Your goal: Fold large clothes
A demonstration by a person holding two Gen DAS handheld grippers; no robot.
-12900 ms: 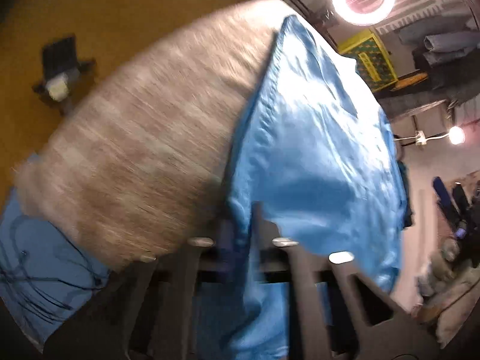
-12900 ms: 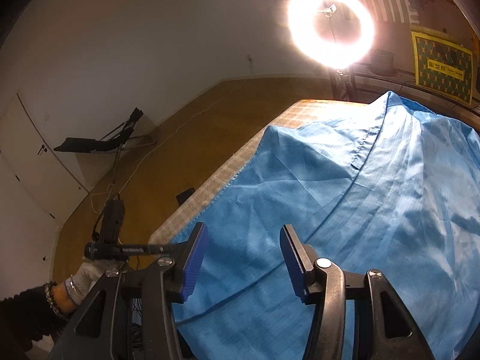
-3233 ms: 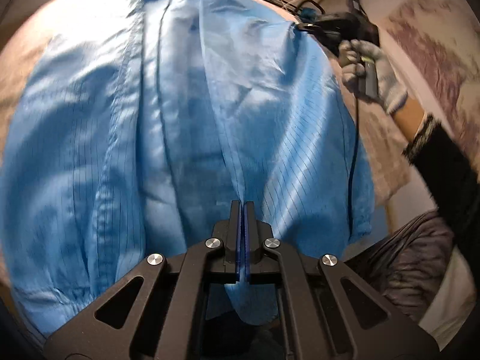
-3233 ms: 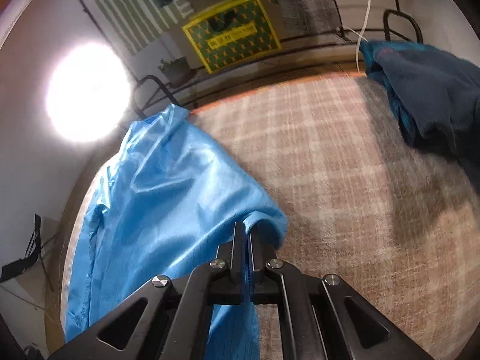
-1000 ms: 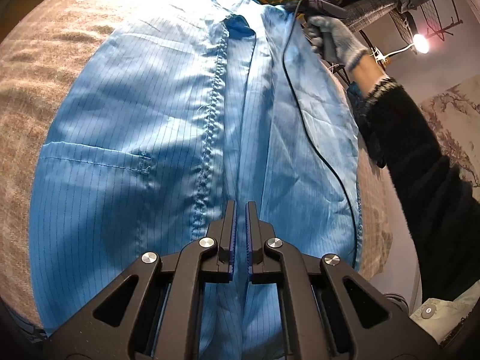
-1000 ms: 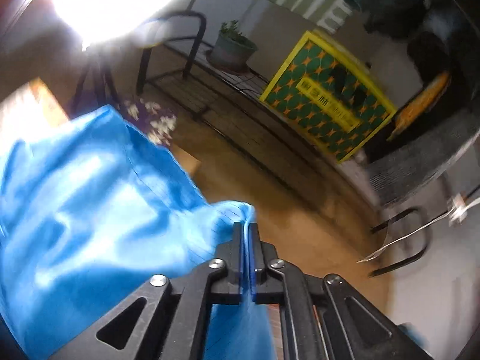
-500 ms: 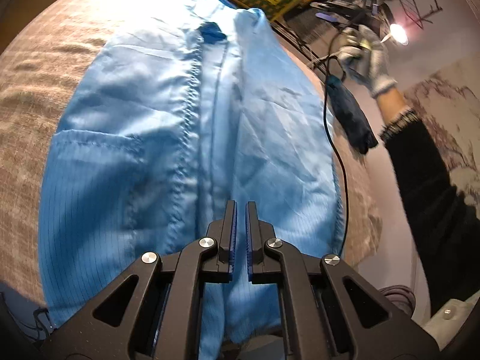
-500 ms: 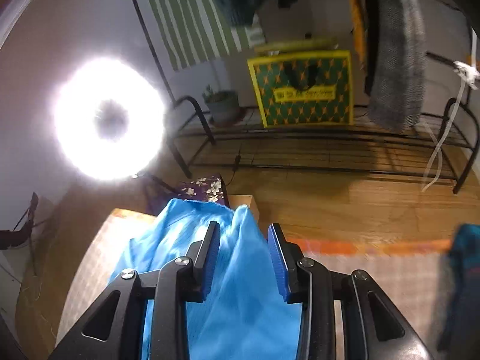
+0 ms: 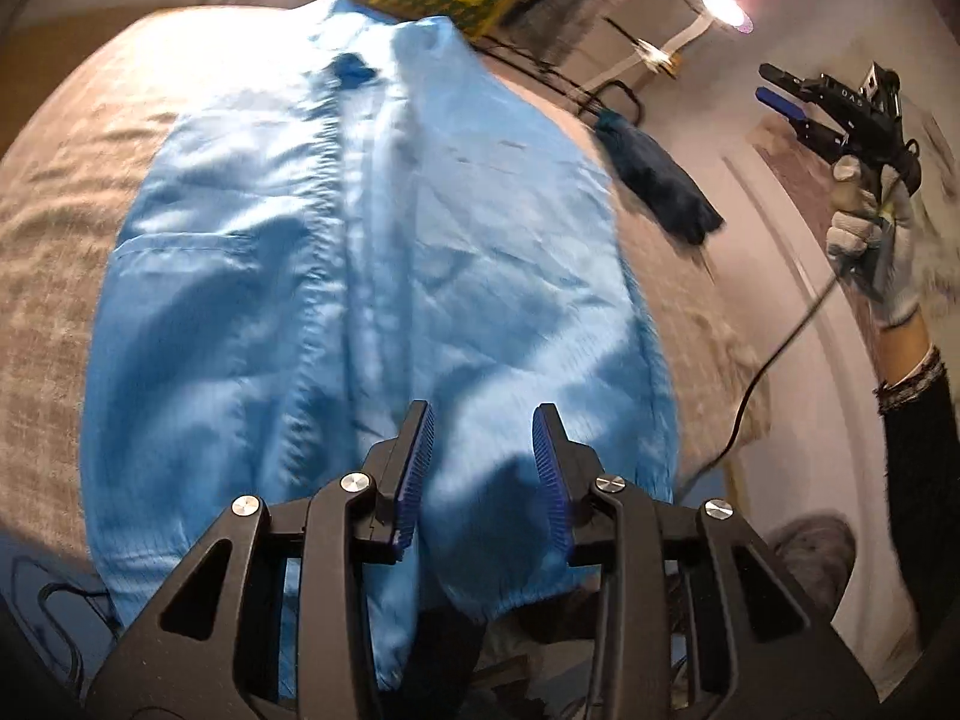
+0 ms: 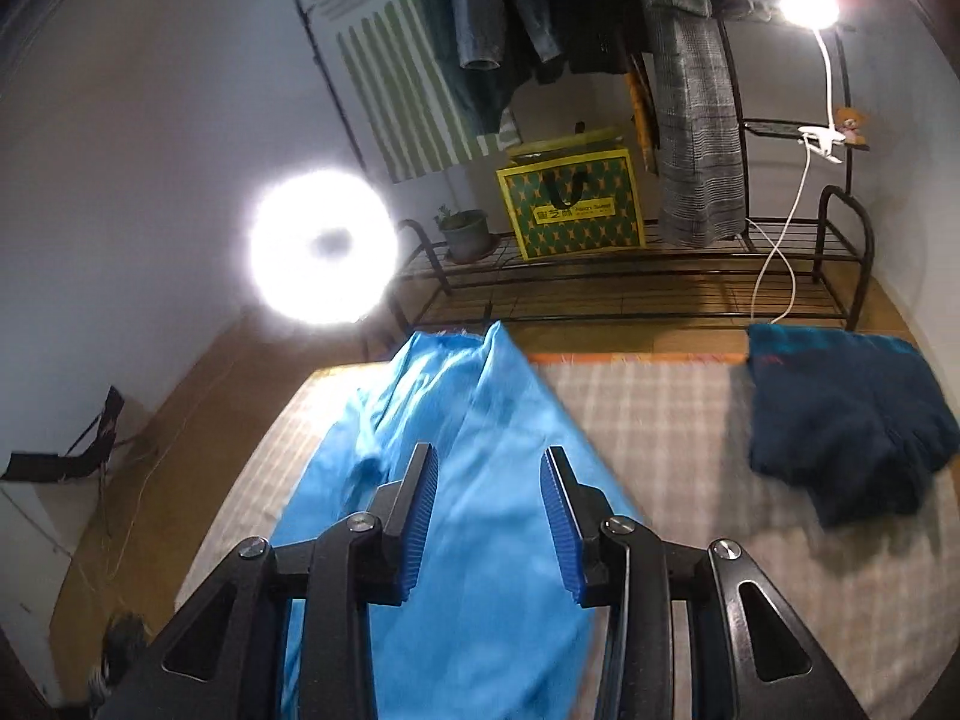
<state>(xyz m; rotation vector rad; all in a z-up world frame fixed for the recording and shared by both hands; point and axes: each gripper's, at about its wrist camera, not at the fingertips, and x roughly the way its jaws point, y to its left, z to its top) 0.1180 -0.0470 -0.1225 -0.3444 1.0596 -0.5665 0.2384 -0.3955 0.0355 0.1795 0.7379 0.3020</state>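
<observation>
A light blue garment [image 9: 372, 276], thin and glossy with fine stripes, is being shown spread front-up on a checked bed [image 9: 54, 252], collar at the far end and hem hanging over the near edge. It is judged to be light, limp and somewhat slippery; a hold is best taken at a stitched edge such as the gathered hem or the side seam, where the cloth is thicker. The left gripper [image 9: 483, 468] is being held above the near hem, angled downward; its jaws have just been opening and nothing is being pinched. To the far right, the right gripper [image 9: 780, 97] is being raised high in a gloved hand [image 9: 870, 252], jaws likewise parted and empty.
</observation>
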